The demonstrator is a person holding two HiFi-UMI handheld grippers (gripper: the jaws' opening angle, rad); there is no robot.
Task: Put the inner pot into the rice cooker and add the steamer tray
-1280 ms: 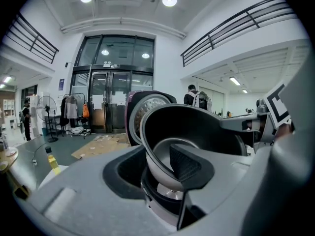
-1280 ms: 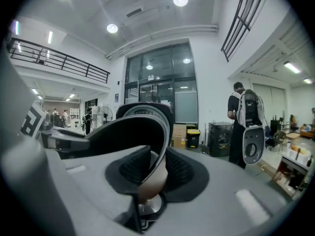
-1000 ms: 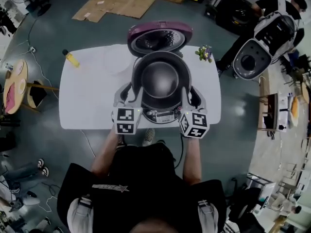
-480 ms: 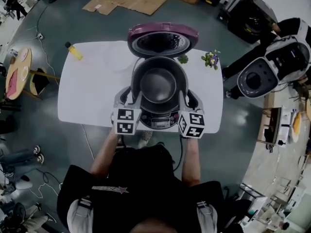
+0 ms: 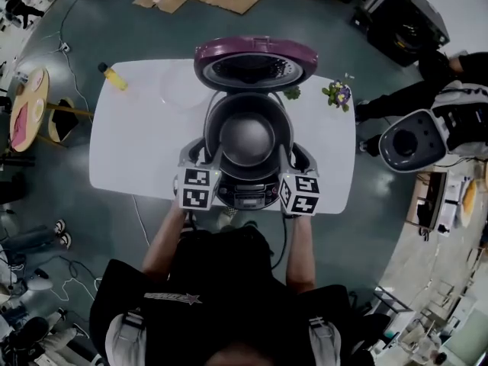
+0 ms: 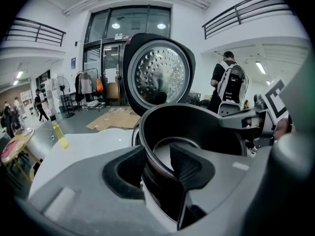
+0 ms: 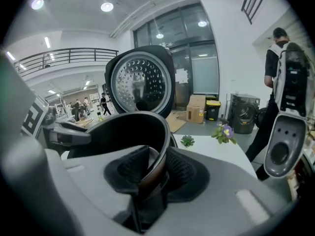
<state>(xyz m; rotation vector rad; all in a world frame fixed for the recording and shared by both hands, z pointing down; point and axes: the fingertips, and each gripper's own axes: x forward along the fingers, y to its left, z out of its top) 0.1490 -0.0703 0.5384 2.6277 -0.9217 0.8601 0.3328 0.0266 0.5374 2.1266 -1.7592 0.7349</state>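
Note:
The rice cooker (image 5: 248, 195) stands on the white table (image 5: 130, 151) with its purple lid (image 5: 255, 61) swung up and back. The dark inner pot (image 5: 248, 136) sits down inside the cooker body. My left gripper (image 5: 207, 155) straddles the pot's left rim (image 6: 147, 132); the inside pad (image 6: 189, 163) stands a little off the wall. My right gripper (image 5: 288, 157) has the right rim (image 7: 156, 154) pinched between its pads, and its jaws are opening. A faint pale round thing (image 5: 181, 90) lies left of the lid; what it is I cannot tell.
A yellow bottle (image 5: 112, 77) lies at the table's far left corner. Two small plants (image 5: 338, 94) stand far right of the lid. A person with a white machine (image 5: 412, 139) is on the floor to the right. A round side table (image 5: 27, 117) stands left.
The pot and both grippers have sunk from above the cooker down into its body. The person with the white machine has moved along at the right.

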